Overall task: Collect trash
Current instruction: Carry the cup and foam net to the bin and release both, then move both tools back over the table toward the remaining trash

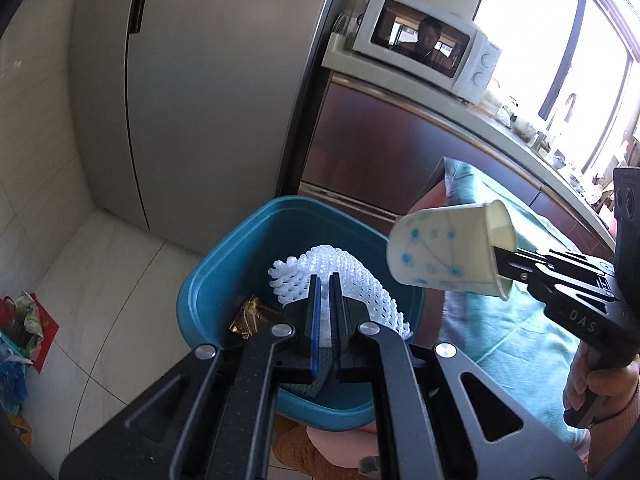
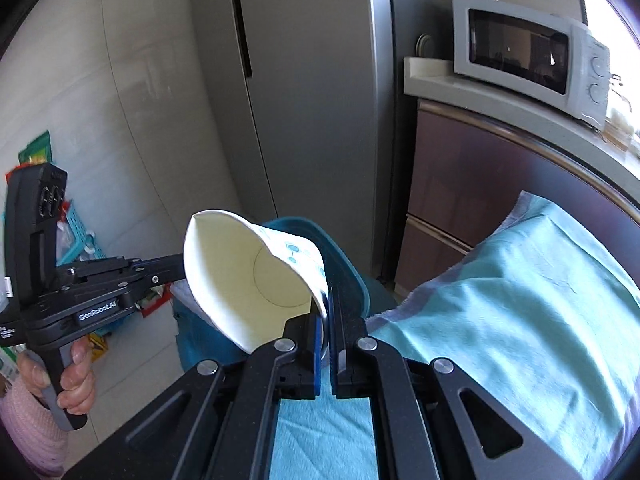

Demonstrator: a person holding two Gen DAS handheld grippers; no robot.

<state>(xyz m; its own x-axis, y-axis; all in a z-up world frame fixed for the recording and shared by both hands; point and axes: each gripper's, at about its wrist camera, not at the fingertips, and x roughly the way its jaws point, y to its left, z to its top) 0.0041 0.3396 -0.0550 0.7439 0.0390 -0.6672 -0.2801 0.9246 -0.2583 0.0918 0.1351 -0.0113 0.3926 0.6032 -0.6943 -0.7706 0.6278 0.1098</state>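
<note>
floor [image 1: 100, 288]: pale tiles | bags [image 1: 18, 332] piled (by the wall) | fridge [image 1: 208, 100] standing

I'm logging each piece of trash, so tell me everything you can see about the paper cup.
The paper cup is white, looks like thin paper, printed with blue dots joined by fine lines, and plain cream inside; it appears empty. It lies tipped sideways in the air, base toward the blue bin, just beside and above it. The right claw is shut on its rim, squashing the mouth out of round. Nothing else touches it.
</note>
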